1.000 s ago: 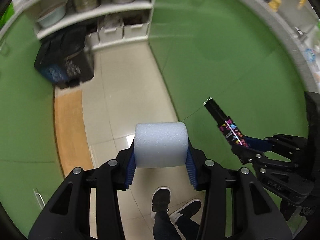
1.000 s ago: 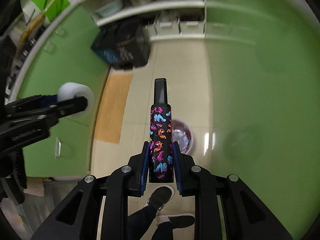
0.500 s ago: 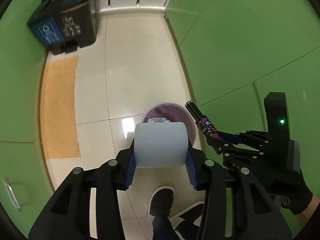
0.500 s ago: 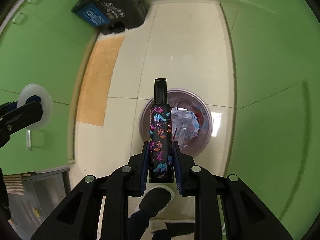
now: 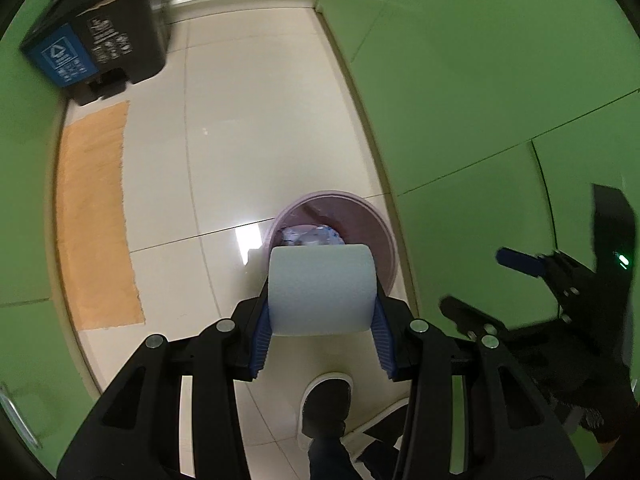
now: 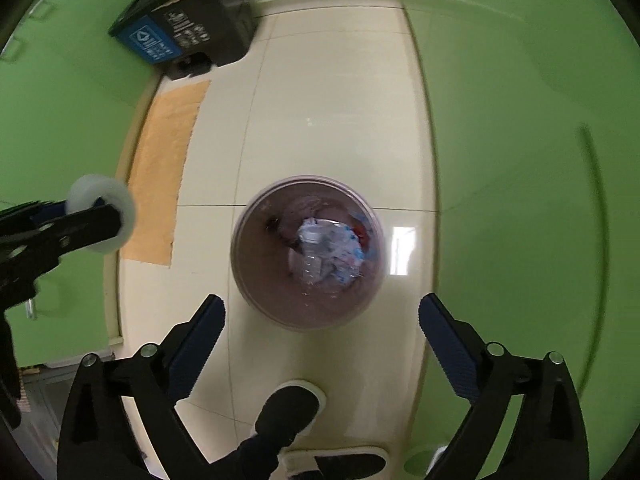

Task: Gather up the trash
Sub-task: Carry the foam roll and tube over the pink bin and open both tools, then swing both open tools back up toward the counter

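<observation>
The right wrist view looks straight down into a round pink bin [image 6: 308, 258] standing on the pale tiled floor [image 6: 340, 120], with crumpled paper and plastic trash [image 6: 328, 248] inside it. The right gripper [image 6: 322, 330] hangs over the bin; its jaws are opening wide and nothing is between them. To the left, the left gripper [image 5: 322, 320] is closed on a white foam roll [image 5: 322, 290], pressed between its blue pads, just above the near rim of the bin. A black recycling bin [image 6: 188, 28] stands far behind, near an orange mat [image 6: 164, 168]. The person's shoe [image 6: 290, 404] is on the floor below.
</observation>
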`<state>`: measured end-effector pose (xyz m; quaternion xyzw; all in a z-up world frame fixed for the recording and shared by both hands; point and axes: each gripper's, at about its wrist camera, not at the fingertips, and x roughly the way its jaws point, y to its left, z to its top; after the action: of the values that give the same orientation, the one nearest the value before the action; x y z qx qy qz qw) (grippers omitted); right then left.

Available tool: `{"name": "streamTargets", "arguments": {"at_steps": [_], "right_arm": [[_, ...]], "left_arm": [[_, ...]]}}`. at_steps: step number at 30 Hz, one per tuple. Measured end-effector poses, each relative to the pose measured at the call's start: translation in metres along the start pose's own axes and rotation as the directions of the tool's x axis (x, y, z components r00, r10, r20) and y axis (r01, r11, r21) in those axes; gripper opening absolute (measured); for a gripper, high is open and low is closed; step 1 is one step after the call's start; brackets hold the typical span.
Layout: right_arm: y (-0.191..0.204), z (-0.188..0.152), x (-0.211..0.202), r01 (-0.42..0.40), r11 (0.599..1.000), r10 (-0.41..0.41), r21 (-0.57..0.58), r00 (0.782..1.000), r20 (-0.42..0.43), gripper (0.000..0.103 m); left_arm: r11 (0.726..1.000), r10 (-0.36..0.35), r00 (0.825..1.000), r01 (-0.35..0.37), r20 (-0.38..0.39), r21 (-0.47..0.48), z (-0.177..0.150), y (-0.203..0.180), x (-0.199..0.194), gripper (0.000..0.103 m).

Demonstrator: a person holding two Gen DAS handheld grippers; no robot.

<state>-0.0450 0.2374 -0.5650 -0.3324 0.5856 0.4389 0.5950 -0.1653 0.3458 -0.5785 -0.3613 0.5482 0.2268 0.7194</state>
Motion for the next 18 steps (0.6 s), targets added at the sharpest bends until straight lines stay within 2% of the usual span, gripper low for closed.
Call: {"name": "streamTargets", "arguments": {"at_steps": [4, 13, 15, 16, 17, 18], "right_arm": [[-0.006, -0.012, -0.017, 0.030, 0.999, -0.030, 0.025, 0.999, 0.010, 0.094], [-0.021, -0.055, -0.026, 0.022, 0.993, -0.022, 0.115, 1.000, 0.001, 0.094], [-0.024, -0.063, -0.027, 0.022, 0.991, -0.021, 0.130, 1.000, -0.002, 0.094], [-0.027, -0.068, -0.028, 0.021, 0.990, -0.021, 0.136, 1.000, -0.002, 0.094], [-0.028, -0.072, -0.029, 0.021, 0.989, -0.021, 0.144, 1.000, -0.004, 0.094], [-0.029, -0.075, -0.030, 0.018, 0.989, -0.018, 0.149, 1.000, -0.003, 0.094]], "left_arm": [[0.999, -0.019, 1.000, 0.020, -0.020, 0.025, 0.009, -0.016, 0.017, 0.043], [0.996, -0.040, 0.998, 0.044, -0.057, 0.079, 0.020, -0.040, 0.060, 0.044], [0.996, -0.035, 0.998, 0.040, -0.056, 0.085, 0.020, -0.043, 0.066, 0.059], [0.996, -0.036, 0.998, 0.040, -0.051, 0.085, 0.020, -0.042, 0.066, 0.078], [0.996, -0.035, 0.999, 0.039, -0.042, 0.084, 0.019, -0.043, 0.066, 0.092], [0.996, -0.035, 0.999, 0.038, -0.038, 0.083, 0.018, -0.044, 0.066, 0.097]]}}
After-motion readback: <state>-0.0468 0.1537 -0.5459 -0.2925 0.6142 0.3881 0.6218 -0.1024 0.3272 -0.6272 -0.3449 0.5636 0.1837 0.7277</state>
